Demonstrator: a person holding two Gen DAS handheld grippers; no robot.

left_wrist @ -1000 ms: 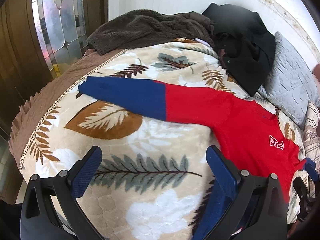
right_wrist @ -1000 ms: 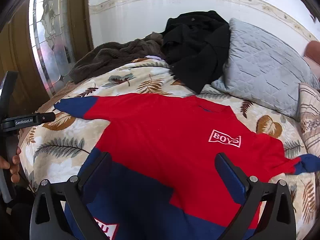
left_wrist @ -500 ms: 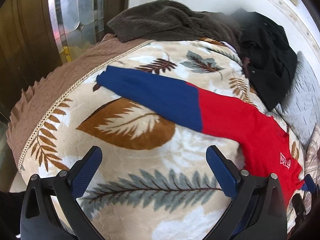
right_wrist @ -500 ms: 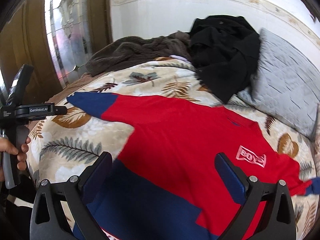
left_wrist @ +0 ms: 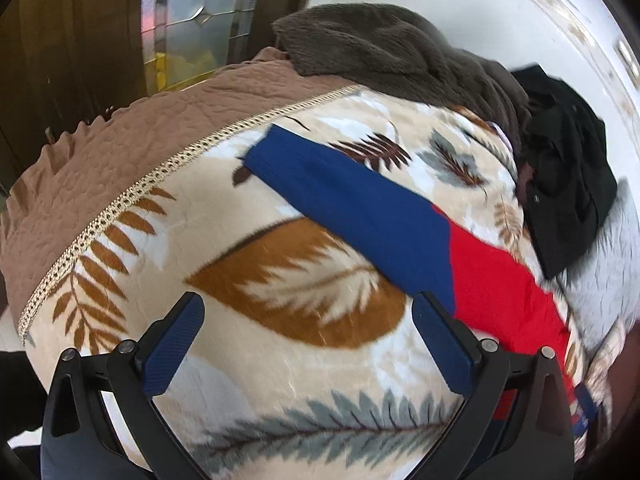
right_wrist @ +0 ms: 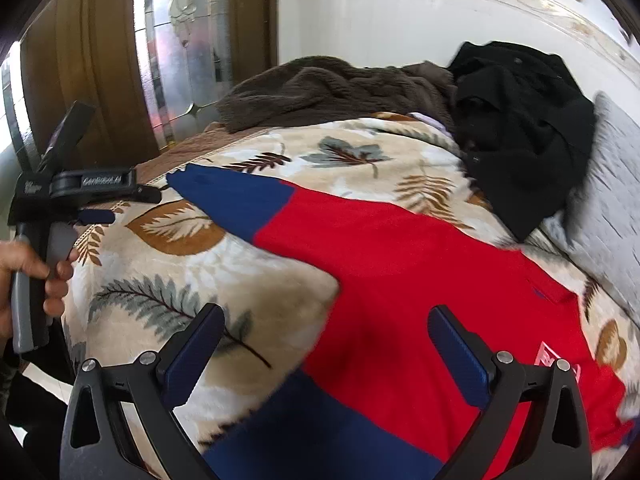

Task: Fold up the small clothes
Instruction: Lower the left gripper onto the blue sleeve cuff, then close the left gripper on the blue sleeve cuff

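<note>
Across the leaf-print blanket [left_wrist: 280,216] the red-and-blue sweater [right_wrist: 400,264] lay flat while your left gripper [left_wrist: 308,312], jaws apart and empty (like the right gripper [right_wrist: 326,324]), had swung toward its blue sleeve [left_wrist: 344,200], readying the first fold.

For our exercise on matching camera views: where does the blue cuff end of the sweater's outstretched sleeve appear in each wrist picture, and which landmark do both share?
Left wrist view: the blue sleeve end lies upper centre on the leaf-print blanket, beyond the open left gripper.
Right wrist view: the blue sleeve end lies left of centre, near the left gripper seen from outside.
Shared landmark: the black garment heaped at the bed's far side.
</note>
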